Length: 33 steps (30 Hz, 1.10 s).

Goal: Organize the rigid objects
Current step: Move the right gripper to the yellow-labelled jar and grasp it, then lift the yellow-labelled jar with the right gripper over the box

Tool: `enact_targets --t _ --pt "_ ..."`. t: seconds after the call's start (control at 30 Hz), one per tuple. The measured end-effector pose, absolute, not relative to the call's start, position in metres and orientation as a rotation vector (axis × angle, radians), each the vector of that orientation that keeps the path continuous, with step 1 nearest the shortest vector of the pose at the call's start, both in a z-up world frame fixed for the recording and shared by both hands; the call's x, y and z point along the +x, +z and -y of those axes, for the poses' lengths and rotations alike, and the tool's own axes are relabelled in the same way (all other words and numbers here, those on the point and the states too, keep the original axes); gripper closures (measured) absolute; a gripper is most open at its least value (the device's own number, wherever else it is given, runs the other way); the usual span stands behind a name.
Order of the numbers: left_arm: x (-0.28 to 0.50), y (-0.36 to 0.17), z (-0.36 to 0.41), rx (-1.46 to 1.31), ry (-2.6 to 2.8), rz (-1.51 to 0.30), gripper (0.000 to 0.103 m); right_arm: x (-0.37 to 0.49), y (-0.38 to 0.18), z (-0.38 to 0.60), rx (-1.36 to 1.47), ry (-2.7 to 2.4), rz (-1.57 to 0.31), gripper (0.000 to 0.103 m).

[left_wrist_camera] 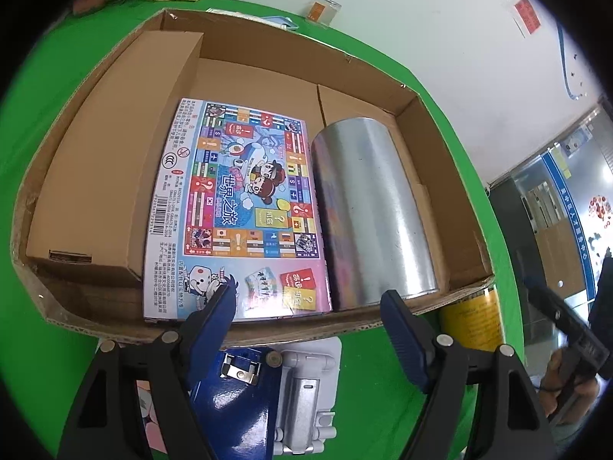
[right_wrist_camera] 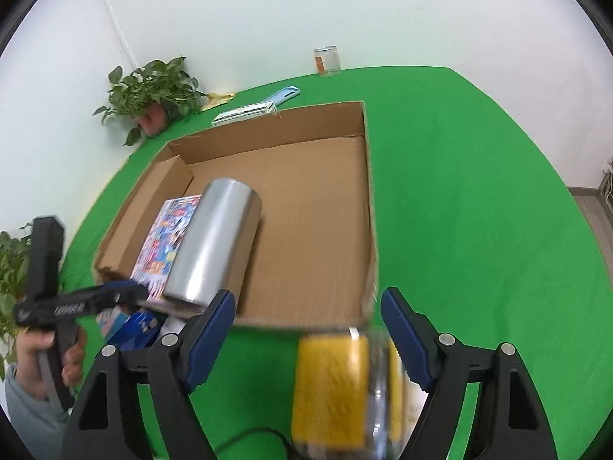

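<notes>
An open cardboard box (left_wrist_camera: pixel 268 329) (right_wrist_camera: pixel 369 207) sits on the green table. In it lie a brown carton (left_wrist_camera: pixel 115 161), a colourful board-game box (left_wrist_camera: pixel 237 214) (right_wrist_camera: pixel 161 245) and a silver cylinder (left_wrist_camera: pixel 371 207) (right_wrist_camera: pixel 214 245), side by side. My left gripper (left_wrist_camera: pixel 308 306) is open and empty over the box's near wall. My right gripper (right_wrist_camera: pixel 308 308) is open, with a blurred yellow-labelled jar (right_wrist_camera: pixel 337 387) (left_wrist_camera: pixel 471 318) standing between its fingers in front of the box.
Under the left gripper lie a blue hinged object (left_wrist_camera: pixel 233 395), a grey plastic piece (left_wrist_camera: pixel 306 395) and a pink item (left_wrist_camera: pixel 143 402). Behind the box are a glass jar (right_wrist_camera: pixel 327 60), a flat case (right_wrist_camera: pixel 245 112), a blue object (right_wrist_camera: pixel 281 96) and a potted plant (right_wrist_camera: pixel 153 96).
</notes>
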State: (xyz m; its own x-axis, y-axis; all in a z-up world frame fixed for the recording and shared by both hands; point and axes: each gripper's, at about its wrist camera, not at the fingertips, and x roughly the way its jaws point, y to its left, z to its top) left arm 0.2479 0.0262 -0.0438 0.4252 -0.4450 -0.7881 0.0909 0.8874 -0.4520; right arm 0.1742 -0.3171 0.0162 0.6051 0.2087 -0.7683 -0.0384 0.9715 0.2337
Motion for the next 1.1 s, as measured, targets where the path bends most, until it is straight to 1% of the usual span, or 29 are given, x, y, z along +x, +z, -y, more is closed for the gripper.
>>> enact_targets --t 0.1,0.2,0.27,0.37,0.43,0.5,0.57,0.6,0.63,0.73,0.83,0.93,1.0,1.1 --pt "0.248 -0.042 -0.021 -0.359 -0.327 -1.087 0.027 0.157 0.007 0.325 0.232 0.124 -0.982 0.025" --pt "0.239 -0.029 -0.01 -0.292 -0.309 -1.026 0.026 0.144 -0.018 0.327 0.223 0.125 -1.06 0.026" --pt "0.23 -0.019 0.0 -0.264 -0.315 -0.981 0.025 0.138 -0.033 0.322 0.194 0.113 -1.098 0.038" --pt "0.212 -0.003 0.022 -0.216 -0.377 -0.928 0.024 0.128 -0.04 0.312 0.181 0.132 -1.087 0.038" --pt "0.206 -0.003 0.035 -0.249 -0.468 -0.96 0.024 0.122 -0.04 0.301 0.135 0.134 -1.084 0.038" --pt "0.206 -0.012 0.041 -0.35 -0.555 -1.044 0.024 0.112 -0.04 0.286 0.089 0.192 -1.093 0.039" --pt "0.206 -0.027 0.049 -0.442 -0.634 -1.134 0.024 0.102 -0.041 0.268 0.038 0.292 -1.136 0.034" --pt "0.203 -0.033 0.053 -0.465 -0.646 -1.172 0.024 0.095 -0.04 0.258 0.016 0.336 -1.149 0.033" --pt "0.2 -0.039 0.056 -0.477 -0.657 -1.204 0.024 0.089 -0.04 0.253 0.016 0.359 -1.155 0.029" --pt "0.19 -0.054 0.061 -0.515 -0.686 -1.266 0.024 0.08 -0.033 0.257 0.112 0.422 -1.165 0.028" --pt "0.188 -0.065 0.062 -0.497 -0.652 -1.305 0.024 0.082 -0.032 0.279 0.315 0.502 -1.164 0.028" --pt "0.193 -0.074 0.058 -0.54 -0.654 -1.335 0.024 0.094 -0.043 0.289 0.372 0.518 -1.193 0.028" --pt "0.194 -0.077 0.06 -0.539 -0.645 -1.34 0.024 0.104 -0.055 0.288 0.41 0.54 -1.246 0.038" --pt "0.191 -0.083 0.056 -0.53 -0.614 -1.36 0.024 0.114 -0.063 0.282 0.413 0.566 -1.278 0.033"
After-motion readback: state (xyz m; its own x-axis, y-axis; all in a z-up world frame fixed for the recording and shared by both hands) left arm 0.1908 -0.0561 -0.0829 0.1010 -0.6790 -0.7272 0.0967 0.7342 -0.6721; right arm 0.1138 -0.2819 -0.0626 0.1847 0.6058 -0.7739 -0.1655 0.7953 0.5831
